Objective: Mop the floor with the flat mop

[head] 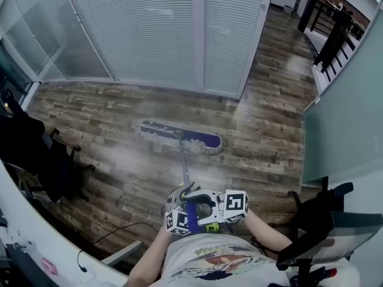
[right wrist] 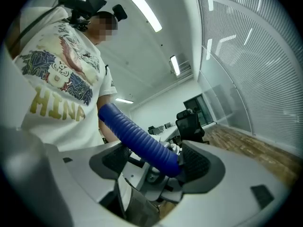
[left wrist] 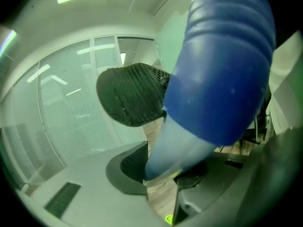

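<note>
Flat mop (head: pixel 182 160) held two-clawed, head on the floor
Left claw (left wrist: pixel 156 131) and right claw (right wrist: pixel 158 161) both clench the blue ribbed handle (right wrist: pixel 135 136); the purple mop head (head: pixel 179 137) lies flat on the wood floor (head: pixel 114 121) before the blinds (head: pixel 149 28). The shirt (right wrist: pixel 57 79) print reads "HINA".

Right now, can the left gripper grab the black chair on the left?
Probably not: the left gripper is shut on the mop handle, and the chair stands well off to its side.
</note>
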